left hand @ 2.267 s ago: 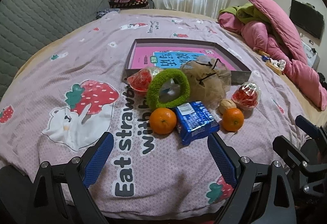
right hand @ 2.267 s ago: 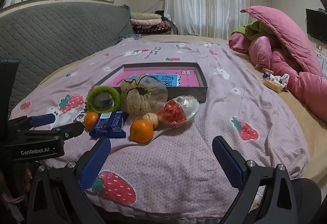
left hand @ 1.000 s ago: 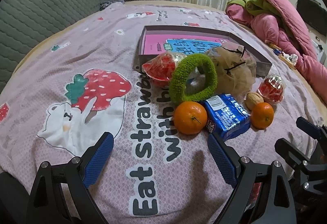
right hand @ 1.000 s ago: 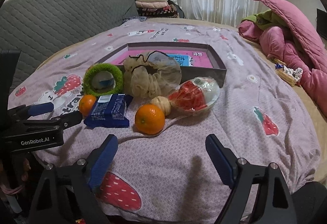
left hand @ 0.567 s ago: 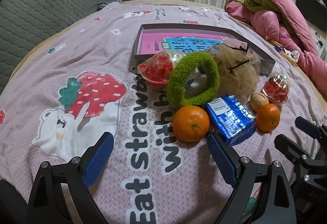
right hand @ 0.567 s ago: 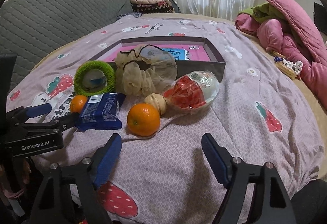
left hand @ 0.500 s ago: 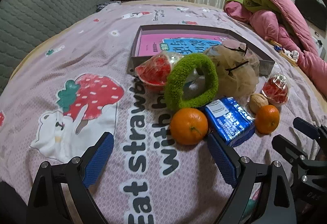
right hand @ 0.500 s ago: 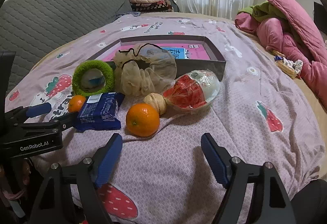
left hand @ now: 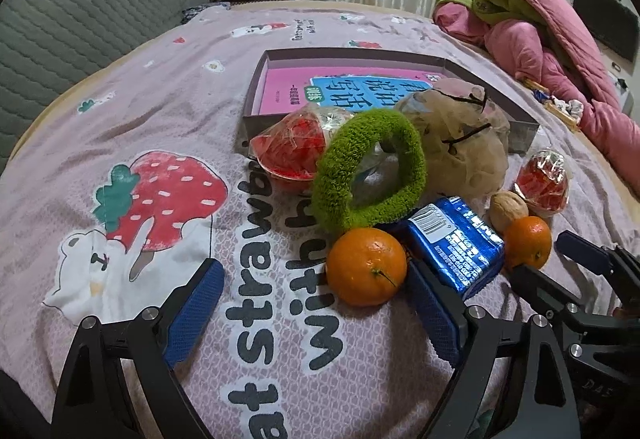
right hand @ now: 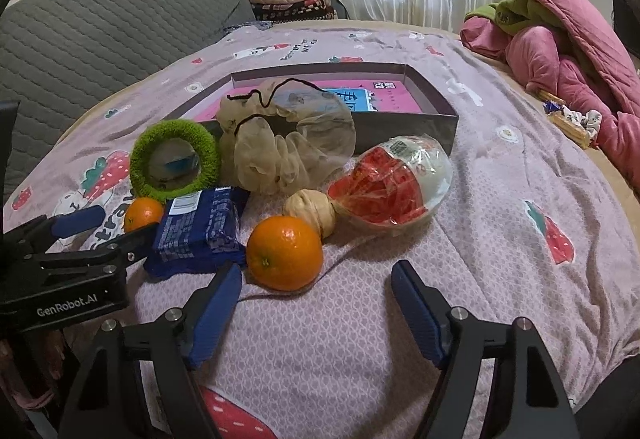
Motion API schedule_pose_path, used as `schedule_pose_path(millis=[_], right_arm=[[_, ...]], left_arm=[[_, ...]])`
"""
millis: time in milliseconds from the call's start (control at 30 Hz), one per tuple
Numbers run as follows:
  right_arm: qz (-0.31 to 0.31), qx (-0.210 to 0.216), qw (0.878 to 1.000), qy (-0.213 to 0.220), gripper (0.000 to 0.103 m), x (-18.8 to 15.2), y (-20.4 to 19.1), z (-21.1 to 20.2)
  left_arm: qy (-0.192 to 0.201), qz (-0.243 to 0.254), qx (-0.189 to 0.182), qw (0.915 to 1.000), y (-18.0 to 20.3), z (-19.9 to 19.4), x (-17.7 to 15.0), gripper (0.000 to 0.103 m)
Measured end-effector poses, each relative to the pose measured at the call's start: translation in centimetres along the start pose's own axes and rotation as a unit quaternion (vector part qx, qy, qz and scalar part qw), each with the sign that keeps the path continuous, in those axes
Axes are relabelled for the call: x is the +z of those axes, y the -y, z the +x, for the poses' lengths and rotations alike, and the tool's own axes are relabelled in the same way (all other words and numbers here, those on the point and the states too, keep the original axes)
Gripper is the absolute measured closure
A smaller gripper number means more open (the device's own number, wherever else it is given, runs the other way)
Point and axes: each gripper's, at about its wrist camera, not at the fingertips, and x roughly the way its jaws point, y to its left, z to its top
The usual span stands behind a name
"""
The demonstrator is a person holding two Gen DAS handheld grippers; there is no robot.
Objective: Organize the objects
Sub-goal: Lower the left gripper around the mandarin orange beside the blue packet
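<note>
I have the left claw spread wide and empty, low over the bedspread. The near orange lies just ahead, touching its right finger. Risk: a closing stroke from here would nudge the round fruit sideways instead of capturing it.

Behind it, the green ring leans on a red snack bag against the grey box; knocking either could topple the ring.

Next right is the blue packet, then the second orange, close ahead of the right claw. I have just been narrowing these jaws; they are fairly wide, gripping nothing. The orange sits off-centre toward the left finger, touching the walnut. Risk: an uncentred close rolls it across the soft bedding.
</note>
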Motion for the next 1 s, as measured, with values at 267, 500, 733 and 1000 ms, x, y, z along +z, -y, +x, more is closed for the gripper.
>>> schedule_pose_path(millis=[267, 500, 733, 1000], right_arm=[[0.004, 0.002, 1.0, -0.001, 0.034, 0.2, -0.2, 0.7], [0.003, 0.007, 1.0, 0.0, 0.046, 0.5, -0.7, 1.2], [-0.003, 0.016, 1.0, 0.004, 0.057, 0.4, -1.0, 1.2], [0.006, 0.033, 0.999, 0.013, 0.062, 0.4, -0.5, 0.8]], left_arm=[[0.002, 0.009, 0.006, 0.9999, 0.5, 0.3, 0.0, 0.019], [-0.003, 0.008, -0.015, 0.9998, 0.8, 0.3, 0.0, 0.039], [-0.007, 0.001, -0.051, 0.9987, 1.2, 0.6, 0.2, 0.064], [0.002, -0.015, -0.072, 0.9973, 0.6, 0.2, 0.2, 0.065]])
